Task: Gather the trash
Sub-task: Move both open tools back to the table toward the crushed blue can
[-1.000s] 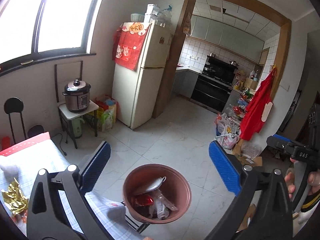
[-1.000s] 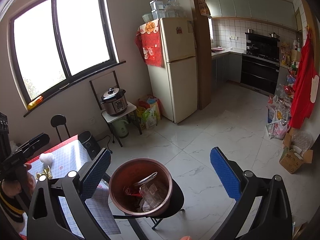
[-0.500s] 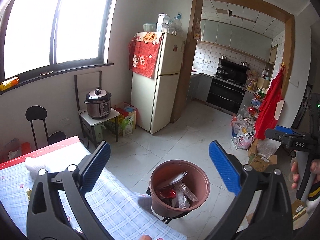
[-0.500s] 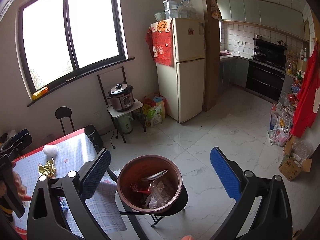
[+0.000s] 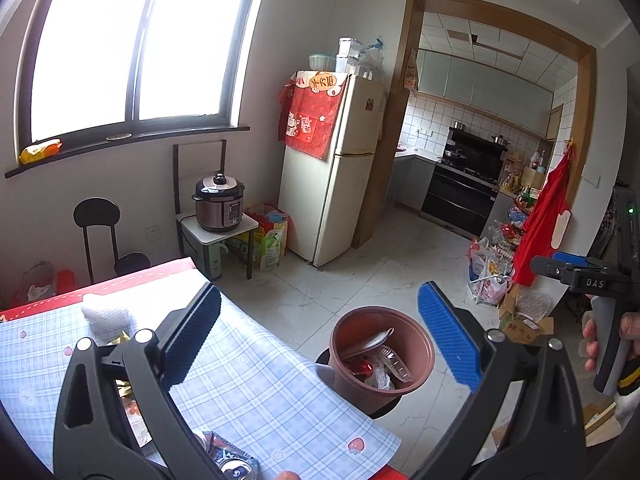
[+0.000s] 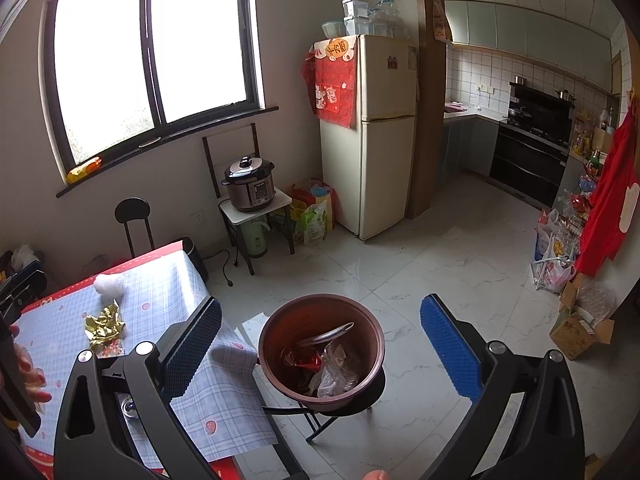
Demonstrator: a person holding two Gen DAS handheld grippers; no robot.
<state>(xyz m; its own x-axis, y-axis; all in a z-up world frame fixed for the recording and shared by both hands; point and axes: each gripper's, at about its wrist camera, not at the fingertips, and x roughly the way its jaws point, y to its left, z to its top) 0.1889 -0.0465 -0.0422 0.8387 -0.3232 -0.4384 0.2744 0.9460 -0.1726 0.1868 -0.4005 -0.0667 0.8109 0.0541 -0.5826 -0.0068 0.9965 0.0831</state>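
A brown round bin (image 5: pixel 382 350) (image 6: pixel 322 346) stands on a black stool beside the table and holds wrappers, clear plastic and a metal lid. My left gripper (image 5: pixel 320 340) is open and empty, above the table's corner. My right gripper (image 6: pixel 320 344) is open and empty, above the bin. On the blue checked tablecloth (image 6: pixel 160 292) lie a crumpled gold wrapper (image 6: pixel 104 322), a white tissue wad (image 6: pixel 109 285) (image 5: pixel 106 312) and a can (image 5: pixel 236 466) at the near edge. The right gripper also shows in the left wrist view (image 5: pixel 576 272).
A cream fridge (image 6: pixel 378 132) stands at the back. A pressure cooker (image 6: pixel 250 184) sits on a small stand by the wall, with bags beside it. A black chair (image 6: pixel 134 224) stands under the window. Bags and cardboard boxes (image 6: pixel 580 324) line the right wall.
Both grippers have drawn back and to the left from the bin, so more of the table shows. Both stay open and empty.
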